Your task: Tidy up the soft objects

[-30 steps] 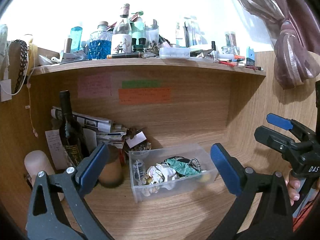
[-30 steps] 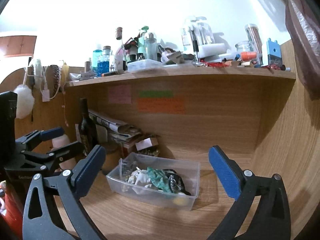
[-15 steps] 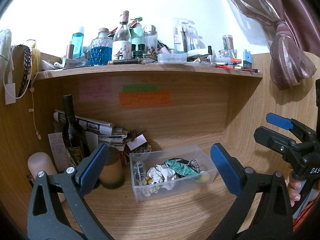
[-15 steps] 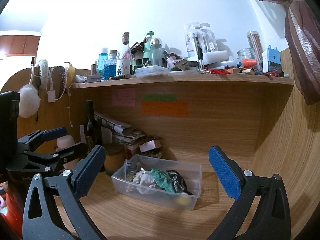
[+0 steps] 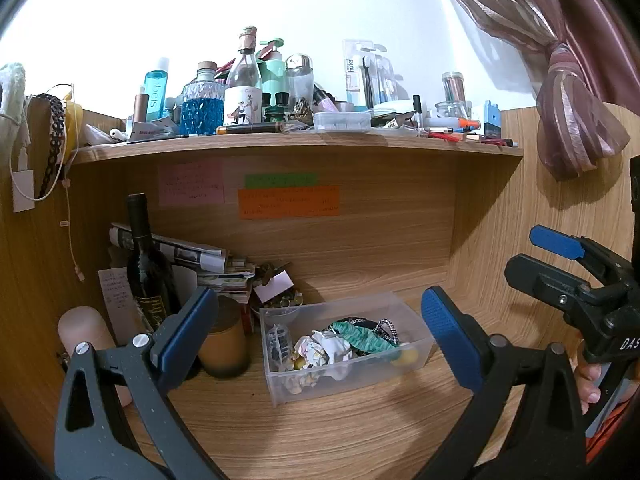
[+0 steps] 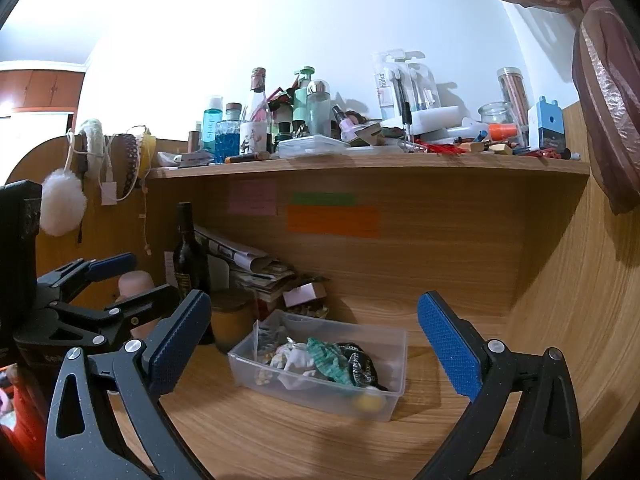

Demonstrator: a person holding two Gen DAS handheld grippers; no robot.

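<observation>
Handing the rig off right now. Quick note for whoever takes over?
Left tongs: open, empty, aimed at the clear plastic bin.
Right tongs: open, empty, facing the same bin from its right.
The bin sits on the desk under the shelf, holding the green fabric piece, the white crumpled cloth, dark woven bands and small bits.
Done: nothing gripped or taken out.
Left: all the sorting.

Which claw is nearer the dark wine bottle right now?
Left. The left claw hangs open with its left pad just in front of the bottle; the right claw, also open, sits further right, toward the clear bin.
</observation>
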